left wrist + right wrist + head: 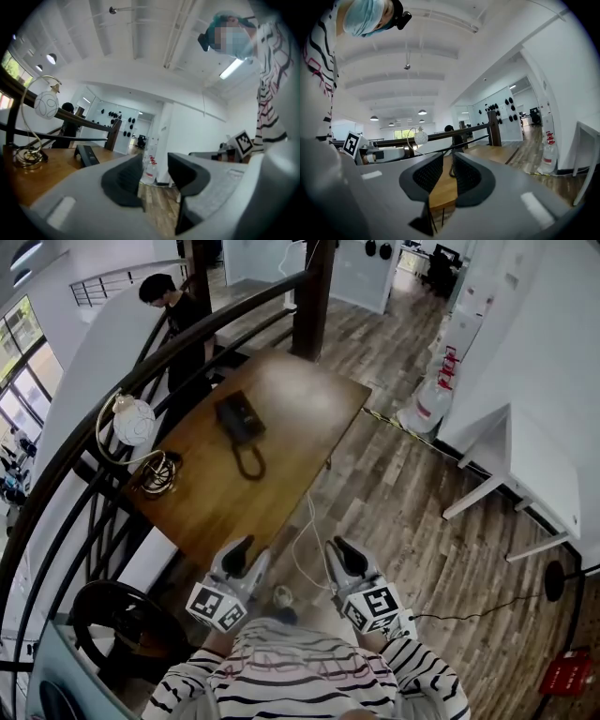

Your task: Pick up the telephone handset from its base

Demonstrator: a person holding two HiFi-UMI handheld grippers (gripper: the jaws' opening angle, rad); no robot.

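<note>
1. The left gripper point(154, 163) has its jaws well apart and holds nothing, ready to take something.
2. The right gripper point(449, 160) has its jaws narrowly apart and is also empty.
3. Both are short of the table's point(281, 474) near corner, apparently on approach.
4. The telephone point(240, 416) sits mid-table toward the railing-side edge. Its handset seems to be on the base, with the cord point(248, 465) looped toward the person.

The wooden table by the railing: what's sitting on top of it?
On the wooden table sit a black telephone, its cord looped toward the near edge, and a white globe lamp at the left edge. Whatever lies under the telephone is covered.
</note>
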